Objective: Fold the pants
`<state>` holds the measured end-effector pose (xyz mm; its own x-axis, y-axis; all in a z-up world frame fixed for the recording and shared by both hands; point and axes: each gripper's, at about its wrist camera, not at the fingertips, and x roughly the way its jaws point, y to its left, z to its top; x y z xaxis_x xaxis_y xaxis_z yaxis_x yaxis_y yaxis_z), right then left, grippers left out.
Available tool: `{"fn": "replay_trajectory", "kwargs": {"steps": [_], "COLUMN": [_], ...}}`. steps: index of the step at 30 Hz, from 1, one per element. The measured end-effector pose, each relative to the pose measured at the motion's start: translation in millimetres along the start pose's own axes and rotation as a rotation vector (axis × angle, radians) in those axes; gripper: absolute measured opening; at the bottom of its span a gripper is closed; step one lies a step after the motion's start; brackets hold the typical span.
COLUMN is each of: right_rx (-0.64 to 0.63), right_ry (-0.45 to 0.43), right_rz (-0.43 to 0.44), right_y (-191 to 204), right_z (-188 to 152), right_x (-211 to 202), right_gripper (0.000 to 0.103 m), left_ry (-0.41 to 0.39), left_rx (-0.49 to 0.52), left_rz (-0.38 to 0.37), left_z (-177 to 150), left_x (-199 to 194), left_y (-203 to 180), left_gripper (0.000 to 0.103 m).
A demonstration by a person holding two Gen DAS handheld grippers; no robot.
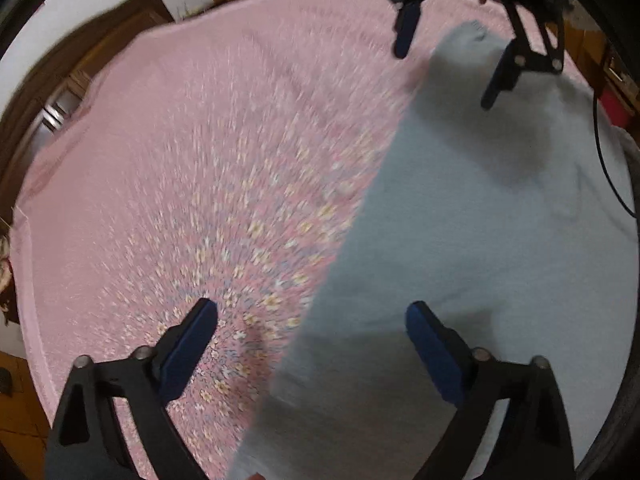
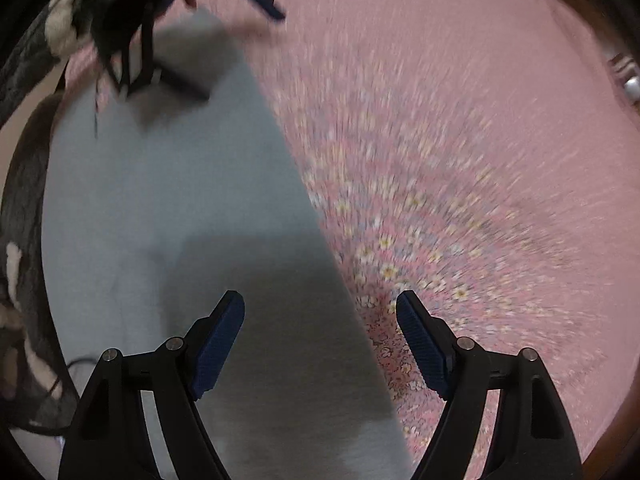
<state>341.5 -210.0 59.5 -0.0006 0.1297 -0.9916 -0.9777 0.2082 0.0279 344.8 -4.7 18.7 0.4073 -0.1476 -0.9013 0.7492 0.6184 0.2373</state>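
Both claws hang wide and empty over the pants [image 1: 460, 240], likely lining up to pinch one long edge for a fold. Under the left claw [image 1: 312, 320] that edge runs between the fingers, cloth to its right, pink sheet [image 1: 180, 160] to its left (blurred). The right claw [image 2: 320, 312] straddles it too.

Pale grey-blue pants [image 1: 460, 240] lie plain and unpatterned across my pink bedsheet [image 1: 180, 140], which is sprinkled with small white-and-yellow flowers. My left gripper [image 1: 312, 320] and right gripper [image 2: 320, 312] are black with blue pads.
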Motion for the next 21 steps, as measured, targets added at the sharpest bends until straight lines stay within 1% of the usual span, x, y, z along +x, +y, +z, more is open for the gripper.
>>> {"fn": "replay_trajectory", "kwargs": {"steps": [1,2,3,4,5,6,7,8,9,10,11,12,13,14,16,17,18,19,21], "right_rx": [-0.006,-0.001,0.006,0.011,0.004,-0.005,0.002,0.01,0.009,0.008,0.007,0.004,-0.003,-0.015,-0.043,-0.058,-0.072,-0.102,-0.129], "right_ry": [0.029,0.036,0.031,0.01,0.003,-0.003,-0.007,-0.013,-0.016,-0.018,-0.024,-0.029,-0.034,-0.034,-0.044,-0.051,-0.054,-0.059,-0.065], "right_rz": [0.022,0.047,0.058,0.078,0.086,0.098,0.113,0.1,0.079,0.06,0.05,0.042,0.022,-0.007,-0.088,-0.147,-0.184,-0.261,-0.341], "right_y": [-3,-7,-10,-10,-10,-9,-11,-13,-15,-14,-12,-8,-2,4,23,36,47,65,89], "right_z": [-2,-5,-6,-7,-8,-9,-9,-9,-10,-10,-12,-14,-15,-15,-16,-18,-21,-25,-33], "right_x": [7,11,11,9,7,4,1,-5,-10,-17,-26,-32,-40,-47,-62,-74,-80,-91,-102], "right_gripper": [0.078,0.078,0.078,0.075,0.067,0.061,0.047,0.026,0.015,0.007,0.006,0.004,0.004,0.004,0.004,0.004,0.004,0.004,0.004], "left_ry": [0.014,0.03,0.039,0.05,0.063,0.076,0.098,0.104,0.103,0.096,0.09,0.079,0.072,0.072,0.08,0.078,0.07,0.055,0.014], "left_rx": [-0.007,-0.021,-0.04,-0.077,-0.107,-0.121,-0.131,-0.126,-0.122,-0.123,-0.129,-0.131,-0.125,-0.117,-0.081,-0.068,-0.05,-0.043,-0.053], "left_rz": [-0.012,-0.036,-0.062,-0.107,-0.139,-0.154,-0.178,-0.185,-0.188,-0.2,-0.208,-0.212,-0.206,-0.193,-0.131,-0.108,-0.072,-0.046,0.007], "left_z": [-1,-4,-8,-13,-17,-20,-23,-25,-27,-29,-30,-31,-32,-36,-37,-38,-39,-42,-50], "left_x": [5,12,17,21,24,24,27,28,27,25,23,17,9,3,-10,-13,-21,-31,-56], "left_y": [5,12,18,26,32,36,39,39,39,39,39,37,38,36,29,23,14,5,-12], "left_gripper": [0.094,0.094,0.094,0.094,0.094,0.093,0.091,0.089,0.085,0.073,0.064,0.039,0.018,0.01,0.006,0.005,0.004,0.004,0.004]}}
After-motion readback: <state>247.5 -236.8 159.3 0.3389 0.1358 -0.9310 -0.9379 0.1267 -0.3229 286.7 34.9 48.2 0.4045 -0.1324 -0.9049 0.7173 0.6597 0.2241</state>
